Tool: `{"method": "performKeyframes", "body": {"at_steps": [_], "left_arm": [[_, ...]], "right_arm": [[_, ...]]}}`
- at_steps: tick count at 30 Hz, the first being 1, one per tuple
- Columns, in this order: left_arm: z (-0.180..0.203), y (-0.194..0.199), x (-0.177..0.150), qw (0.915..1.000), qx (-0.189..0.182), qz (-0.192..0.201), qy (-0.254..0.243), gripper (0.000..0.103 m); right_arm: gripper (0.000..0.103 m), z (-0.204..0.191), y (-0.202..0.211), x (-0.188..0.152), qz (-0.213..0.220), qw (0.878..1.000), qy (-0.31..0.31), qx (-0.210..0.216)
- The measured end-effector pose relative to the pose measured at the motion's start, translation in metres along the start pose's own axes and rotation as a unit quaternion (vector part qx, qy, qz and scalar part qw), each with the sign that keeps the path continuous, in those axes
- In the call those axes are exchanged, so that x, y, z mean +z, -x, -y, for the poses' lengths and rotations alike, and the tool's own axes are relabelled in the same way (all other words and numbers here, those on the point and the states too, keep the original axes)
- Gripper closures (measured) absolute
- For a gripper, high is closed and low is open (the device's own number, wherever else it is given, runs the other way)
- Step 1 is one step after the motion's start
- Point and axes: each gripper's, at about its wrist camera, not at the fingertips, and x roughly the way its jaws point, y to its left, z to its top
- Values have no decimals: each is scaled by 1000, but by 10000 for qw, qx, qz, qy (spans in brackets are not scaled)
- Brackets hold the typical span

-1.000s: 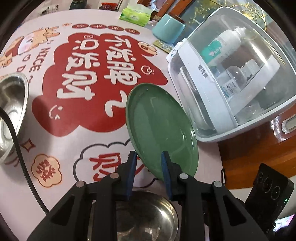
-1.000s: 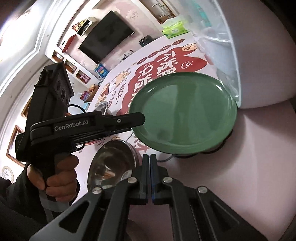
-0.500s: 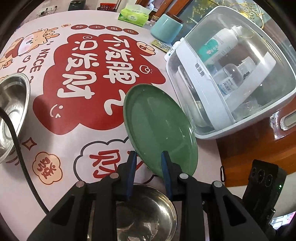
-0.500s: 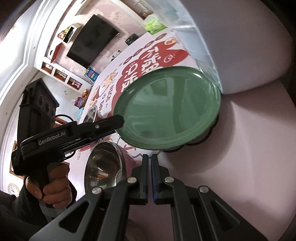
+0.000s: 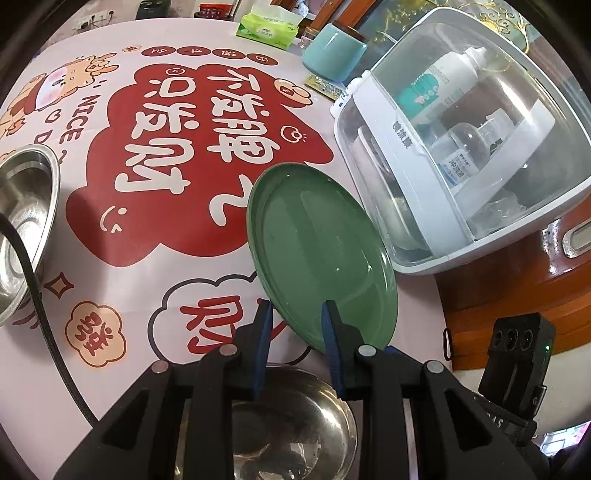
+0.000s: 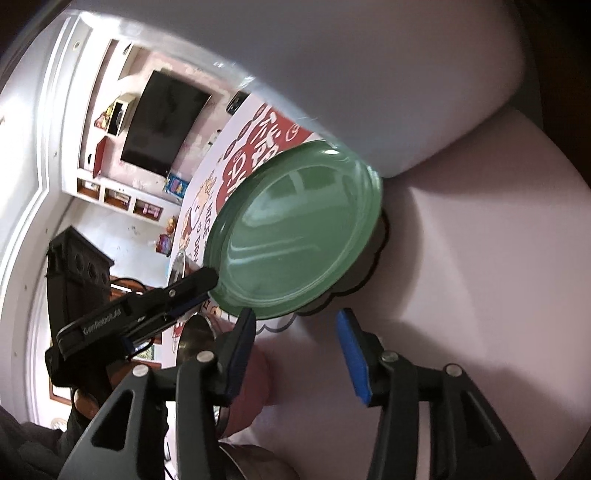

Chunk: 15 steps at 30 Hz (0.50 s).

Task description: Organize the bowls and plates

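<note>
A green plate (image 5: 321, 251) is tilted above the printed tablecloth (image 5: 155, 236), and my left gripper (image 5: 295, 308) is shut on its near rim. Directly below that gripper lies a steel bowl (image 5: 288, 417). A second steel bowl (image 5: 22, 221) rests at the table's left edge. In the right wrist view the plate (image 6: 295, 229) faces me, with the left gripper's fingers (image 6: 199, 280) clamped on its left rim. My right gripper (image 6: 295, 317) sits just under the plate's lower rim. Its jaws are opening and its pads touch nothing.
A white dish cabinet with a clear lid (image 5: 461, 147) stands close to the right of the plate, holding bottles. A teal cup (image 5: 334, 55) and a tissue pack (image 5: 267, 29) sit at the back. A black cable (image 5: 37, 295) crosses the left side.
The right gripper's jaws went from shut to apart. It rolled and moved in closer under the plate. The left gripper and the plate stayed put.
</note>
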Motion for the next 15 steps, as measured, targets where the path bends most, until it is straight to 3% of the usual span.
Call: {"method": "performKeyframes", "body": {"at_steps": [15], "left_arm": [[6,3,-4,9999,-34,-101,-132,78]], "right_arm": [[57,-1,-17,9,77,9997,184,-130]]}}
